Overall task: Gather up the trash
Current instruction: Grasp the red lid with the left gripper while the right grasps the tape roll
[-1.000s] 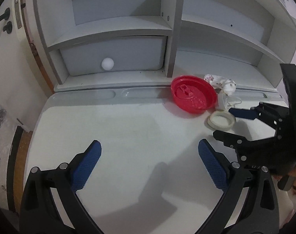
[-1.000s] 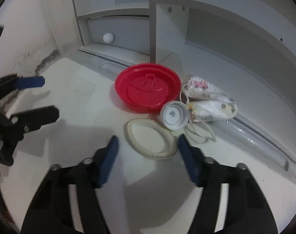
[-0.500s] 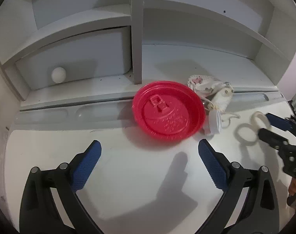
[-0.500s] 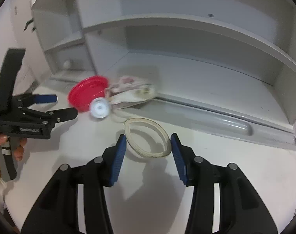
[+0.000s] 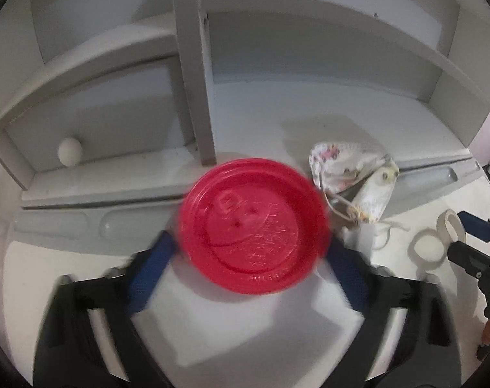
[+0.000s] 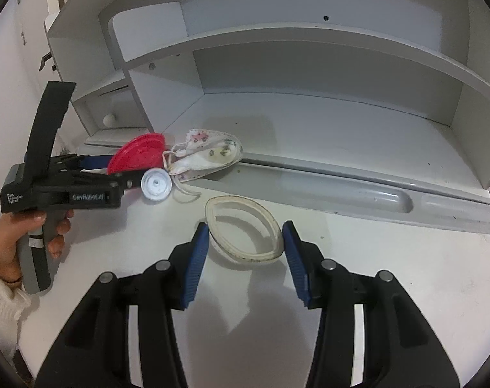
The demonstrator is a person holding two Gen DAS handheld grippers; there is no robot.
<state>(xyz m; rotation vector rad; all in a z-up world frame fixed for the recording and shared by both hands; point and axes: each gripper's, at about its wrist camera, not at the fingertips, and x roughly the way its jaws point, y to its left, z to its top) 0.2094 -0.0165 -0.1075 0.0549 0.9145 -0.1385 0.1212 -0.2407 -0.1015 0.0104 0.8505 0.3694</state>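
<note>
A red plastic lid (image 5: 254, 226) lies on the white desk; it also shows in the right wrist view (image 6: 138, 156). My left gripper (image 5: 251, 258) is open, its blue pads at either side of the lid's near rim. A crumpled printed face mask (image 5: 351, 174) lies right of the lid, and a small white cap (image 6: 156, 187) lies by it. A cream tape ring (image 6: 243, 228) lies flat between the pads of my right gripper (image 6: 245, 249), which is open around it without clear contact. The ring also shows in the left wrist view (image 5: 432, 242).
A grey shelf unit (image 6: 309, 64) stands along the back of the desk, with a drawer and its round white knob (image 5: 69, 151) on the left. A grooved pen tray (image 6: 358, 194) runs along the shelf base.
My left gripper has moved forward to the red lid, which now sits between its pads. My right gripper has closed in on the tape ring, with its pads now beside it.
</note>
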